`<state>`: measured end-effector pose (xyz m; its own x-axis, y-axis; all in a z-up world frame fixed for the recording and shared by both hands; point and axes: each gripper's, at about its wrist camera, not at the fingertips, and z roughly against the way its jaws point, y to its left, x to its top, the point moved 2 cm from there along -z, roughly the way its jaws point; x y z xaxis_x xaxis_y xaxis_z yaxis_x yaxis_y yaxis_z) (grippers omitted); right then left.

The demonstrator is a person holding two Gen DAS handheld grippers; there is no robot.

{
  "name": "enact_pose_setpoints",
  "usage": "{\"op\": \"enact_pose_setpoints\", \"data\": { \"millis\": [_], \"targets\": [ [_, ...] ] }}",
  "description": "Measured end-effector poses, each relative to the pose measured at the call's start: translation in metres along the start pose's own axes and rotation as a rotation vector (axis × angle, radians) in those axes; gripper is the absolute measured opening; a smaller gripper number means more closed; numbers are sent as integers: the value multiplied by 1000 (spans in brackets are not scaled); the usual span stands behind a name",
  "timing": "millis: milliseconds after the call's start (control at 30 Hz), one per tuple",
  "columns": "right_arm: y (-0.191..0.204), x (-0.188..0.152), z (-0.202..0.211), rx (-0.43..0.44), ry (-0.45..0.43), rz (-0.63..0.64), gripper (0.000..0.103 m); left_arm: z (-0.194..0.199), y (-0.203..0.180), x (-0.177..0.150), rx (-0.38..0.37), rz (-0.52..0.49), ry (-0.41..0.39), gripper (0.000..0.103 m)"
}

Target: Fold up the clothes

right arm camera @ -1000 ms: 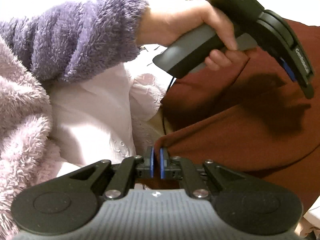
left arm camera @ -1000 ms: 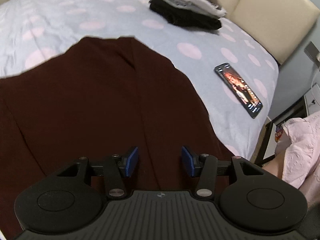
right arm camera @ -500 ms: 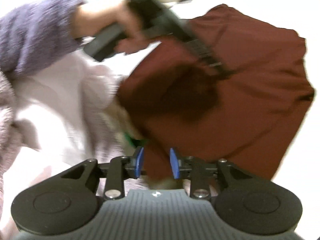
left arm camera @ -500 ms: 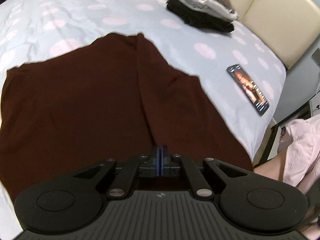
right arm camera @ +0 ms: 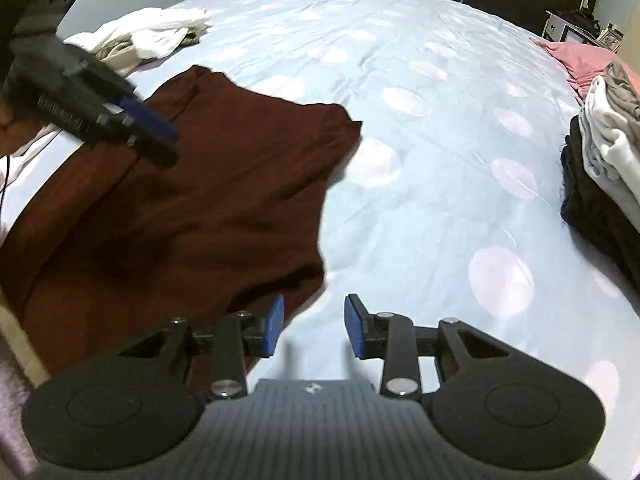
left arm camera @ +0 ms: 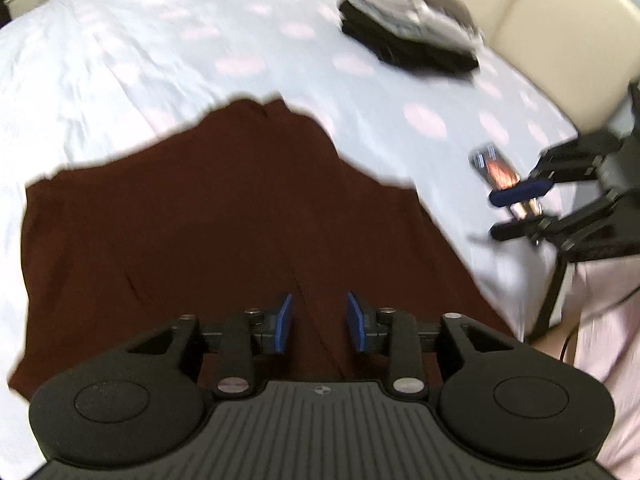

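Note:
A dark maroon garment (left arm camera: 208,224) lies spread on the spotted pale-blue bed (left arm camera: 160,60). My left gripper (left arm camera: 318,308) hovers over its near part, jaws opening. The cloth lies under the blue pads and is not pinched. In the right wrist view the garment (right arm camera: 192,200) fills the left side, and the left gripper (right arm camera: 170,146) hangs over its far edge. My right gripper (right arm camera: 314,312) is above bare sheet just right of the garment's near corner, jaws opening with nothing between them. From the left wrist view the right gripper (left arm camera: 508,214) shows at the right, over the bed's edge.
A stack of folded clothes (left arm camera: 408,36) sits near the cream headboard (left arm camera: 560,20), and the same stack (right arm camera: 600,152) appears at the right. A phone (left arm camera: 498,170) lies on the bed by the right gripper. A heap of white clothes (right arm camera: 152,32) lies at the far left, a pink pillow (right arm camera: 580,56) far right.
My left gripper shut on the garment, then opened and lifted off it. My right gripper let go of the garment's edge and swung right, over the bare sheet.

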<state>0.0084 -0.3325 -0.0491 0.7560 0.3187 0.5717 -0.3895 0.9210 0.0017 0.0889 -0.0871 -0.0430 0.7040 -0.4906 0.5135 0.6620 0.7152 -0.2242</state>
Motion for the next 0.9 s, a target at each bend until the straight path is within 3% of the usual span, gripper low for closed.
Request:
{"op": "enact_pose_setpoints", "data": {
  "millis": [133,300,467,533,600,633,667,700,800,900],
  "targets": [
    [-8,1,-29,-3,-18,13,37,-15,12,38,-7,21,-46,35],
    [-16,1,-35,55,-38,12,37,-50,24,77,-22,39,-68,37],
    [-15,4,-49,81,-32,30,36,-86,39,95,-53,67,-59,37],
    [-11,4,-56,109,-22,46,32,-97,45,100,-67,82,-55,37],
    [-7,5,-56,128,-19,63,14,-103,51,102,-95,111,-59,37],
    [-6,6,-55,117,-14,69,14,-106,53,103,-114,131,-61,36],
    [-5,8,-54,107,-9,74,11,-108,53,103,-138,141,-62,33],
    [-5,9,-54,99,2,70,11,-108,52,103,-145,136,-67,21],
    [-10,9,-55,83,23,16,10,-104,46,102,-139,112,-86,0],
    [-13,7,-56,69,28,-26,10,-85,44,101,-130,110,-137,0]
  ]
}}
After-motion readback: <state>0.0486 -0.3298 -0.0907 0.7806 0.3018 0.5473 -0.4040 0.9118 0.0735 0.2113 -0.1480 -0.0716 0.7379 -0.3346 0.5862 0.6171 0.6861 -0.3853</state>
